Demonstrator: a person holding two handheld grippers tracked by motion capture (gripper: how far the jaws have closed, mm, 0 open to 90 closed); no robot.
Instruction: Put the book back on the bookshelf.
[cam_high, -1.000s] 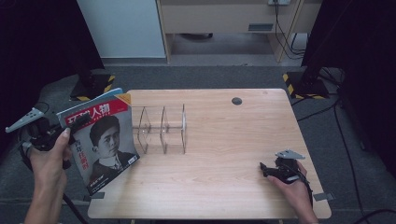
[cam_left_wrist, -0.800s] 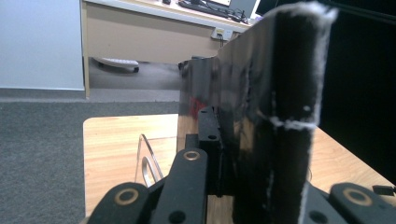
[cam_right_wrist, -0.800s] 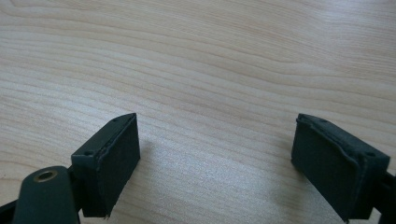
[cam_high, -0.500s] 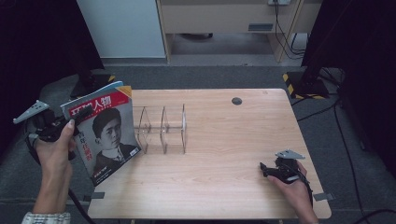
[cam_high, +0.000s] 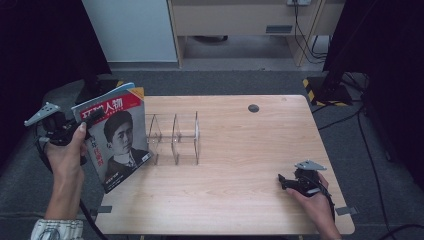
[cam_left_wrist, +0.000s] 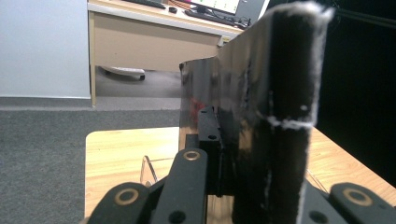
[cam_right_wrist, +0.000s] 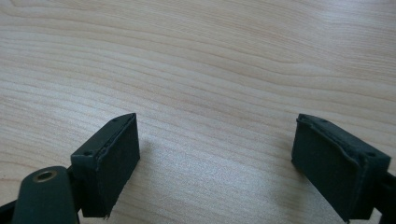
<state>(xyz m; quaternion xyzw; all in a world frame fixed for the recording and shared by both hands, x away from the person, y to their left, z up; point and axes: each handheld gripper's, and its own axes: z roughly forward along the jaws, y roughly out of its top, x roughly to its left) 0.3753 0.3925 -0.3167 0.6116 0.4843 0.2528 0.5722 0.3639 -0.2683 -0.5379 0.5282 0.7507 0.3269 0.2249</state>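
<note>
A magazine (cam_high: 117, 137) with a red title band and a portrait on its cover is held upright over the table's left edge. My left gripper (cam_high: 96, 117) is shut on its upper left edge. In the left gripper view the magazine (cam_left_wrist: 210, 84) runs edge-on between the jaws of the left gripper (cam_left_wrist: 243, 130). A clear acrylic rack (cam_high: 175, 137) with upright dividers stands just right of the magazine; its edge (cam_left_wrist: 148, 168) shows low in the left gripper view. My right gripper (cam_high: 282, 181) rests on the table near the front right, and in its own view the right gripper (cam_right_wrist: 215, 158) is open, holding nothing.
The wooden table (cam_high: 240, 150) has a small black disc (cam_high: 253, 108) near its far edge. Beyond it are grey carpet, a desk (cam_high: 240, 20) and cables at the back right. Bare wood (cam_right_wrist: 210, 56) lies ahead of the right jaws.
The left gripper has carried the magazine up and slightly right, closer to the rack, and tipped it more upright. The right gripper has stayed put.
</note>
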